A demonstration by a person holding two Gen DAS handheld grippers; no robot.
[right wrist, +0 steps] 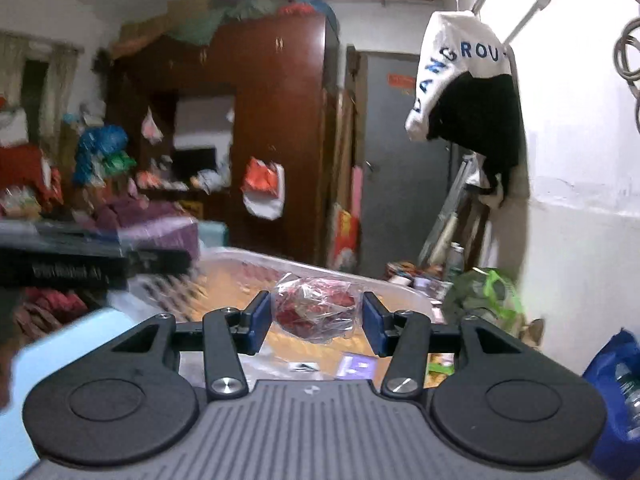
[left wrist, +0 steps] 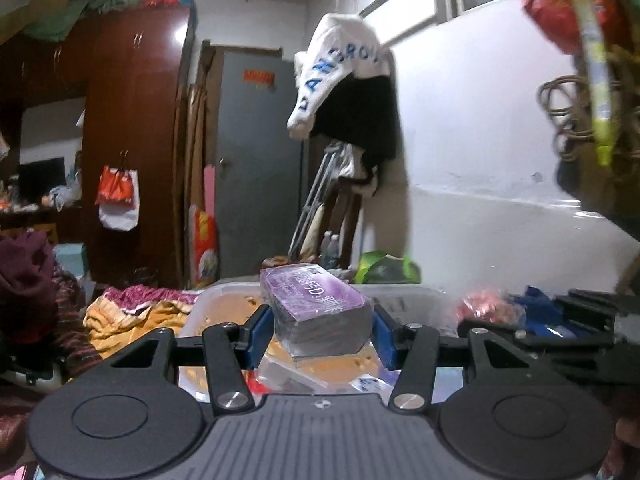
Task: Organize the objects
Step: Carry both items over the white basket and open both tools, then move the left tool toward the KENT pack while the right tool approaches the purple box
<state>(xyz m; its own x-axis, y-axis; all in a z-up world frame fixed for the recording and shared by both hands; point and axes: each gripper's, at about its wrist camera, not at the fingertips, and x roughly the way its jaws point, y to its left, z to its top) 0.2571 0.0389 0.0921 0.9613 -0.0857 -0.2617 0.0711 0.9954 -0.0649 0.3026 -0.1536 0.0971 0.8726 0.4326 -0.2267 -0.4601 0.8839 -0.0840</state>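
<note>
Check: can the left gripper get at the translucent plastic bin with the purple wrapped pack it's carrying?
Probably yes. The left gripper holds the purple wrapped pack directly above the translucent plastic bin, and nothing shows between them. The bin's depth is hard to judge.

A wrapped packet (left wrist: 316, 312) is held between the fingers of the left claw (left wrist: 318, 334), above a plastic tub (left wrist: 224, 300). A bag of sweets (right wrist: 316, 312) is held in the right claw (right wrist: 316, 326), also over the tub (right wrist: 304, 268). Behind the tub a door (left wrist: 256, 160) is seen, with a wardrobe (left wrist: 132, 140) to its left and a hanging shirt (left wrist: 340, 72) to its right. A heap of clothes (left wrist: 132, 312) lies left of the tub.
</note>
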